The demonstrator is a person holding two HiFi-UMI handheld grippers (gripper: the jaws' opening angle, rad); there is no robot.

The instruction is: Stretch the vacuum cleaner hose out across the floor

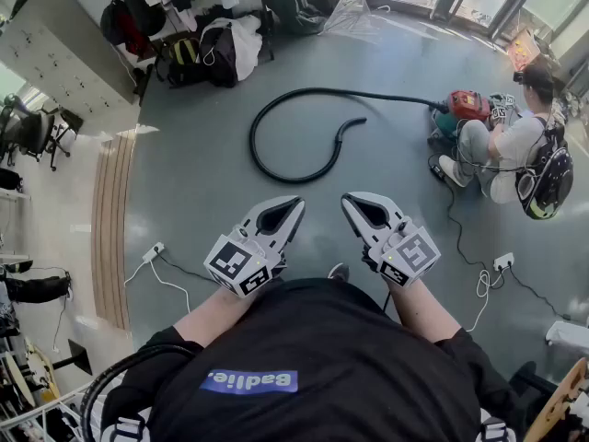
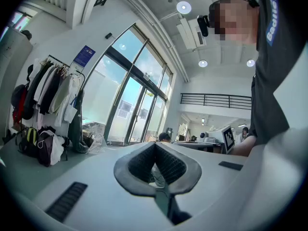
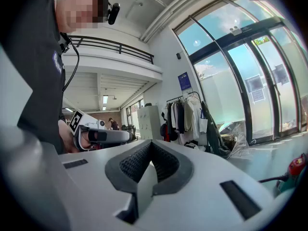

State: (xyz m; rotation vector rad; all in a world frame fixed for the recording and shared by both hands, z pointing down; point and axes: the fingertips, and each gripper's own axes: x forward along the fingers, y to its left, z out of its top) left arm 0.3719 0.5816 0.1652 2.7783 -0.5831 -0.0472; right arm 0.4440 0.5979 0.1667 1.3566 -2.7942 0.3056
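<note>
Holding both grippers level over the floor (image 1: pixel 202 182), apart from each other. The left gripper (image 1: pixel 294 203) is clenched, pads meeting, nothing between them; the right gripper (image 1: pixel 351 200) is the same.

Only the head view shows the hose (image 1: pixel 252 141). It lies well ahead of both grippers in an open loop, and its far end runs to the red vacuum cleaner (image 1: pixel 469 105) beside a seated person (image 1: pixel 515 150).

The right gripper view catches the vacuum cleaner at its edge. The left gripper view shows a coat rack (image 2: pixel 48 81) and glass doors (image 2: pixel 130 105). A power strip (image 1: pixel 152 252) lies on the floor to the left.
</note>
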